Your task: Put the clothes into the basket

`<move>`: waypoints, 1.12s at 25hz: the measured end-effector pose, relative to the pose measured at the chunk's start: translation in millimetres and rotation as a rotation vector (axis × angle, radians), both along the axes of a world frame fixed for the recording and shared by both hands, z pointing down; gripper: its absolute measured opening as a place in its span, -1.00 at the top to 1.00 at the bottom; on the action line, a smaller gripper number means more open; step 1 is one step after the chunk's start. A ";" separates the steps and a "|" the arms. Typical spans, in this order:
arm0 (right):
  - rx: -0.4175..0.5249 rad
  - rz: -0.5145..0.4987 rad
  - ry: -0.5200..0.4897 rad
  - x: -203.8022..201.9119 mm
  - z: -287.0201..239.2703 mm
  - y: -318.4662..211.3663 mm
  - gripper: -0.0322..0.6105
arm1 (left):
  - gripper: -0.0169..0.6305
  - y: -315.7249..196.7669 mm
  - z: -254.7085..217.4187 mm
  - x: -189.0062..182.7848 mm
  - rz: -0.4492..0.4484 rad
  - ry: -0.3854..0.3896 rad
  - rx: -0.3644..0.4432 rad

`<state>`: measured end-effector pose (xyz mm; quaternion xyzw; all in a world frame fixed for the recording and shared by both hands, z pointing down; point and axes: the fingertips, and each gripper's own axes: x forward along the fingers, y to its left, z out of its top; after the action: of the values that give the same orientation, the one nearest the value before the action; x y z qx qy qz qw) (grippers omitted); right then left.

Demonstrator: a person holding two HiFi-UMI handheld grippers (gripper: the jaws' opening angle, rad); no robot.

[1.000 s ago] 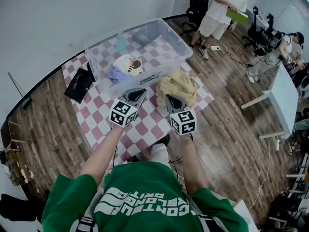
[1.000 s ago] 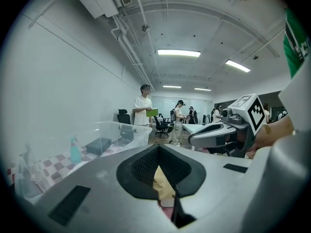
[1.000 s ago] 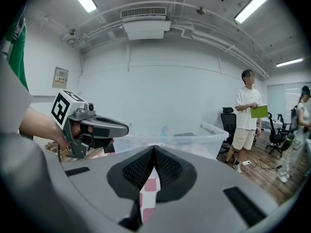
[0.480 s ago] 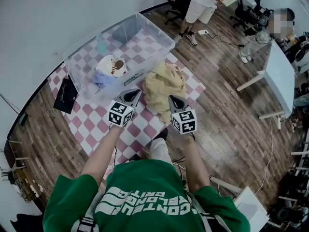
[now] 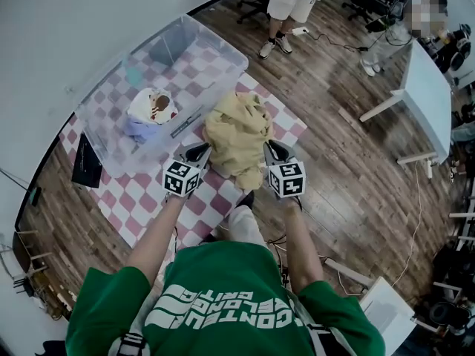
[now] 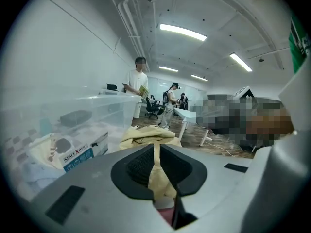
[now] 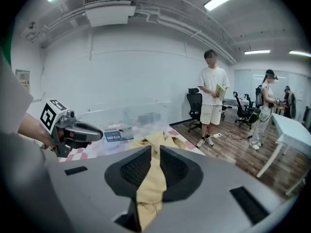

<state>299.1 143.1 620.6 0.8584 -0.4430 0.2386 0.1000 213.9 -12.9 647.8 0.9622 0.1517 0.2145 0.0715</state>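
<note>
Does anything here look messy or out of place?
Only the yellow garment: it is crumpled outside the clear bin, pinched at either side by the left gripper and right gripper, while other clothes already lie inside. Nothing looks spilled or broken.

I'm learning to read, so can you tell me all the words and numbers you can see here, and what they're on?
"SPACE XPERT": on the blue and white label stuck to the clear bin.
Green shirt: white letters on the back, upside down, too warped to read for sure.
Left marker cube and right marker cube: only black and white square patterns, no words.
No numbers can be read anywhere.
</note>
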 end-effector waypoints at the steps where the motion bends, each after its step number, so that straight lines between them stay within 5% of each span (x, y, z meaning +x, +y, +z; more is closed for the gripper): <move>1: -0.001 0.002 -0.027 6.0 5.6 0.2 0.67 | 0.86 1.7 7.8 2.7 0.000 -0.019 -0.006; 3: -0.010 0.006 -0.076 18.6 17.9 -0.7 0.34 | 0.63 5.3 24.2 7.3 0.000 -0.061 -0.015; 13: 0.020 -0.021 -0.236 88.5 57.3 -22.2 -0.08 | -0.01 13.7 99.7 28.8 -0.075 -0.233 -0.087; 28: -0.038 -0.191 -0.575 133.1 144.1 -56.1 -0.44 | -0.31 19.1 180.2 45.7 -0.214 -0.423 -0.144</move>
<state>432.2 86.9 764.7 0.7080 -0.5275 0.4695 0.0085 259.6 6.2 828.0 0.8989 0.0457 0.3909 0.1923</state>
